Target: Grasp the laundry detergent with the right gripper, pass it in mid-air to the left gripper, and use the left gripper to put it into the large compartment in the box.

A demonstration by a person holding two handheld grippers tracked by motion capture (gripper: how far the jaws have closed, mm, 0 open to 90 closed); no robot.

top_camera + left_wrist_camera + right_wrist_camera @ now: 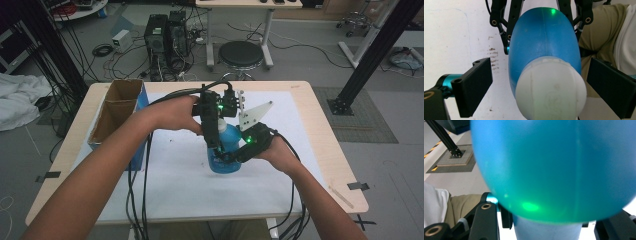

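My right gripper (231,154) is clamped on the blue bottle (226,150) mid-table; my left gripper (541,82) straddles its white cap (550,87), jaws apart. Smooth, rounded plastic, probably slippery and squashy: grip the cap.

Blue bottle (226,150) stands mid-surface (175,190) with the right gripper (227,156) clamped low on it and the left gripper (214,142) over its white cap (550,87), cardboard box (117,112) blocks the left edge, near and right paper open.
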